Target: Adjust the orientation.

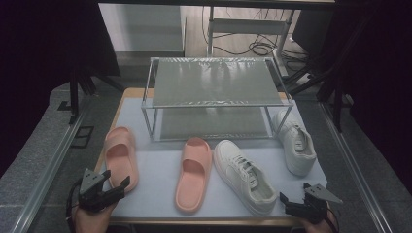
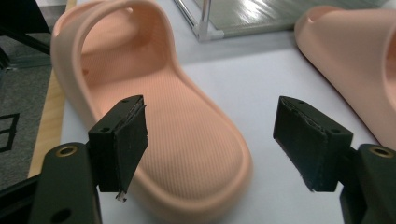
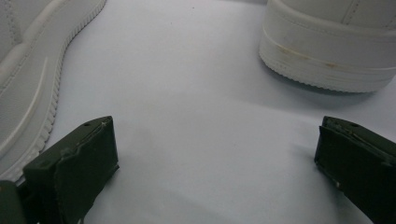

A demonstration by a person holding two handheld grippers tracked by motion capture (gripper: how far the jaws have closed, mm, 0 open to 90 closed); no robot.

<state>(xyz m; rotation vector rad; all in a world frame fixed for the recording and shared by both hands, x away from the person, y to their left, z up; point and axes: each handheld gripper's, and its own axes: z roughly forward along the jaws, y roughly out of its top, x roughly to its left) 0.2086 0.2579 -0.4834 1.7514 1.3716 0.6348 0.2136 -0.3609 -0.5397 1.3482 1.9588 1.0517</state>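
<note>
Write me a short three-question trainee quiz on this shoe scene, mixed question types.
1. True or false: the left tool is shut on the nearest pink slide.
2. How many shoes lie on the mat?
3. What stands at the back of the mat? A) rack B) box C) basket

Key:
1. False: its jaws stand open over that slide's heel.
2. Four: two pink slides, two white sneakers.
3. A, the rack, both shelves bare.

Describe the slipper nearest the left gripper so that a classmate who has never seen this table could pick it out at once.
Start at the metal rack at the back of the white mat. Four shoes lie in front of it; take the leftmost, a pink slipper just ahead of the left gripper. Its twin lies mid-mat beside a white sneaker.
</note>
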